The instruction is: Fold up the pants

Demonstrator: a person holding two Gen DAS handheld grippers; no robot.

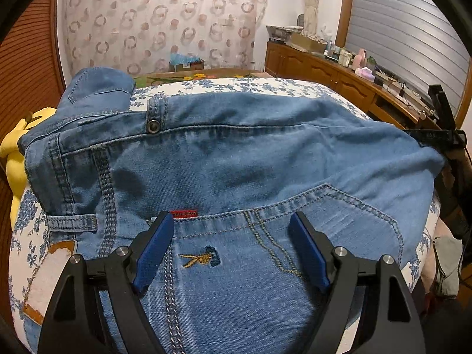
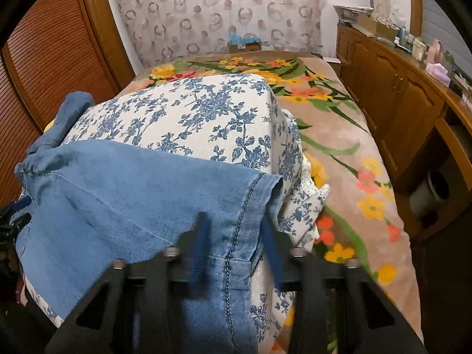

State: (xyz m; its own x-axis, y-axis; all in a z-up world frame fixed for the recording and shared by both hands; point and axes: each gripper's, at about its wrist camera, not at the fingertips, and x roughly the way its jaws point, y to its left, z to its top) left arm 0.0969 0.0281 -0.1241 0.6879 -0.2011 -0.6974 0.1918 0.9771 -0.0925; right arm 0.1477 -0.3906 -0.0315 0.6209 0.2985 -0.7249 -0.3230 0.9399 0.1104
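Light blue denim pants [image 1: 236, 153] lie across a cushion with a blue flower print [image 2: 206, 109]. In the left wrist view the waistband with its metal button [image 1: 152, 126] is at the upper left, and a back pocket with a small gold embroidery [image 1: 200, 258] is right below me. My left gripper [image 1: 231, 216] hovers over that pocket, jaws wide, nothing between the blue pads. In the right wrist view a leg hem [image 2: 250, 206] lies between the blurred pads of my right gripper [image 2: 234, 218]. The pads stand a little apart on either side of the hem's stitched seam.
The cushion sits on a bed with a brown blanket printed with yellow and orange flowers [image 2: 354, 153]. A wooden cabinet [image 2: 398, 97] with clutter on top runs along the right. A slatted wooden door [image 2: 53, 53] is at the left, a yellow cloth [image 1: 14, 147] beside the waistband.
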